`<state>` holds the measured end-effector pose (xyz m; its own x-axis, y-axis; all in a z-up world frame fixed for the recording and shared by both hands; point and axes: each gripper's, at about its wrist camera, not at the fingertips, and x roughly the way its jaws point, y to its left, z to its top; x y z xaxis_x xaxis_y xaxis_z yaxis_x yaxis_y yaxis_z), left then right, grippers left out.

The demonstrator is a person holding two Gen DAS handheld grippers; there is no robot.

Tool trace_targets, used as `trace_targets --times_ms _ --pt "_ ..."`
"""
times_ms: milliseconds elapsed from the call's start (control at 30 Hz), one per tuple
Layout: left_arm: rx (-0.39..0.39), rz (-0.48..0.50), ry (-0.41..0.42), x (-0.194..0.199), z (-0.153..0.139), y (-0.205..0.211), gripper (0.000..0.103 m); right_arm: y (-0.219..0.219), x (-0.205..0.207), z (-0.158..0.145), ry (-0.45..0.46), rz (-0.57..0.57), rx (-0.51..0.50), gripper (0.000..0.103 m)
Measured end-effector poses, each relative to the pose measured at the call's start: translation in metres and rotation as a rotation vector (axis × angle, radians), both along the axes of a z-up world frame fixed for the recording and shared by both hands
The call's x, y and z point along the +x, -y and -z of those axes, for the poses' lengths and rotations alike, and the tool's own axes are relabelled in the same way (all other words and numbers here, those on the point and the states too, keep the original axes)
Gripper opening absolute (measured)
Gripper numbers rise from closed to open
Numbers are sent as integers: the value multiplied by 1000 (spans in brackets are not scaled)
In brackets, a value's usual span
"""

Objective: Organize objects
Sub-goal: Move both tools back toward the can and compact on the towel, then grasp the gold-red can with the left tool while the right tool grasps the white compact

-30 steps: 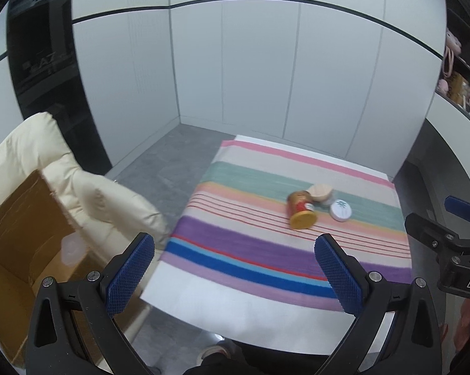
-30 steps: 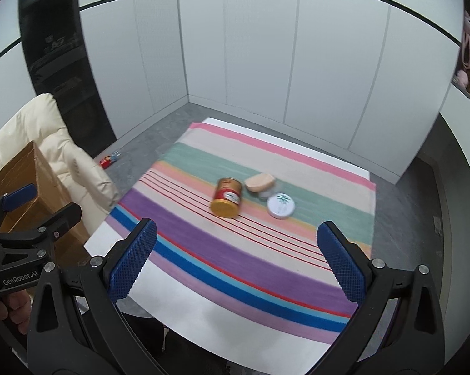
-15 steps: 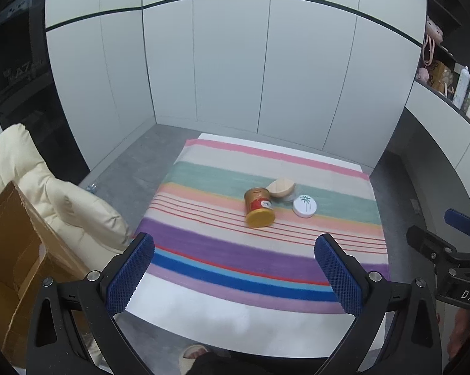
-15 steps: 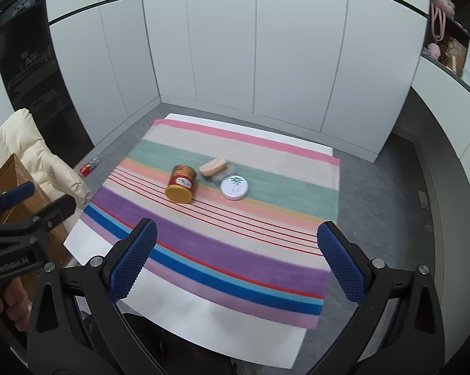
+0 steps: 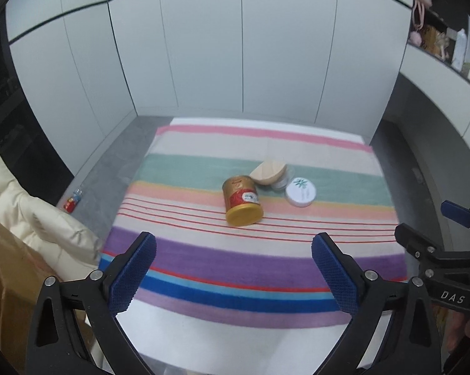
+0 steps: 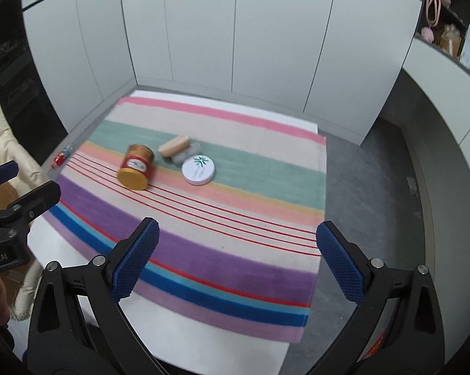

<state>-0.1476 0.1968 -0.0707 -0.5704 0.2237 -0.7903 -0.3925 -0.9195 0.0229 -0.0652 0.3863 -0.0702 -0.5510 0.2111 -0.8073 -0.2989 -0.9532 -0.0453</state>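
Note:
A gold and red can (image 5: 242, 198) (image 6: 136, 166) lies on its side on the striped cloth (image 5: 203, 259) (image 6: 266, 168), its gold lid toward me. Just behind it a tan sponge (image 5: 267, 172) (image 6: 174, 145) leans on a small clear jar (image 5: 282, 182) (image 6: 188, 153). A round white tin (image 5: 300, 192) (image 6: 199, 170) lies flat to their right. My left gripper (image 5: 233, 273) hangs wide above the cloth's near stripes, jaws closing slightly, nothing between them. My right gripper (image 6: 238, 261) is open and empty, short of the objects. Each gripper shows at the edge of the other's view.
A cream padded jacket (image 5: 32, 215) and a cardboard box (image 5: 7, 284) stand left of the table. A small red item (image 5: 73, 200) lies on the grey floor. White cabinet doors close the back. Shelves with bottles (image 6: 469, 43) run at the upper right.
Both grippers have come lower and nearer the table, and the can, sponge and tin now look larger. In the left wrist view the objects have shifted toward the centre.

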Motion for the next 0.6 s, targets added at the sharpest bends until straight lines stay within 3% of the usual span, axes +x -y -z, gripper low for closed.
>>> trace_targets --times_ms 400,600 --pt "-22 1 79 -74 87 -39 90 -16 -78 98 70 -59 -7 93" --pt "-52 -3 84 -101 114 -56 76 -20 -101 132 88 -51 -27 93"
